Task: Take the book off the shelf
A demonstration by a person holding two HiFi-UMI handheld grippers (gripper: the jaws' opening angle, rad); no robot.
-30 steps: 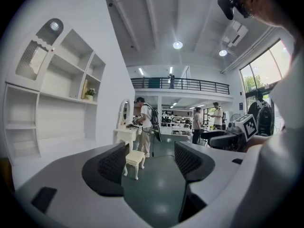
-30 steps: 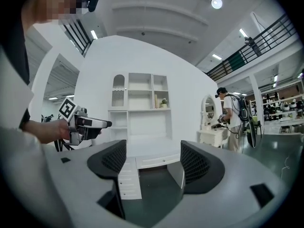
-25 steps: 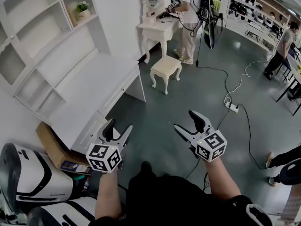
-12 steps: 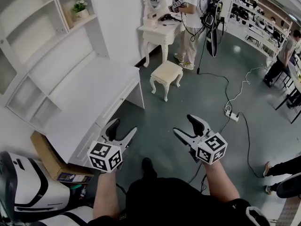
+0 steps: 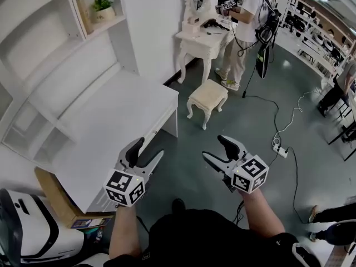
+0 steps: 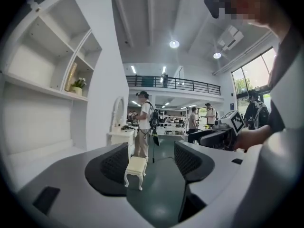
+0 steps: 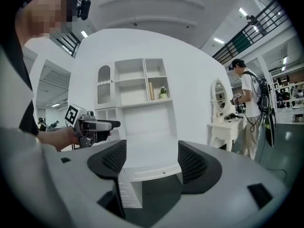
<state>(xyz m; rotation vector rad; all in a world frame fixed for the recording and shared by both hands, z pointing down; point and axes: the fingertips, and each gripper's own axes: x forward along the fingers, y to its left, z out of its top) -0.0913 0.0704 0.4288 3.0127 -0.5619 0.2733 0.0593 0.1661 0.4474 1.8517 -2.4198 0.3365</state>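
A tan book (image 5: pixel 84 14) stands upright in the top right cubby of the white shelf unit (image 5: pixel 67 43), next to a small potted plant (image 5: pixel 103 6). The right gripper view shows the book (image 7: pixel 151 90) and plant (image 7: pixel 163 93) far ahead; the left gripper view shows the book (image 6: pixel 71 77) at its left. My left gripper (image 5: pixel 148 150) is open and empty, held over the floor at the desk's near corner. My right gripper (image 5: pixel 214 148) is also open and empty, to its right above the floor. Both are far below the book.
A white desk (image 5: pixel 119 121) runs under the shelves. Beyond it stand a cream stool (image 5: pixel 208 95) and a dressing table (image 5: pixel 203 38), with a person (image 5: pixel 249 29) beside it. A power strip (image 5: pixel 280 147) and cable lie on the floor. A cardboard box (image 5: pixel 54 189) sits lower left.
The view has shifted toward the desk and shelves, which now sit nearer the middle. Both grippers stay open and have kept nearly the same pose.
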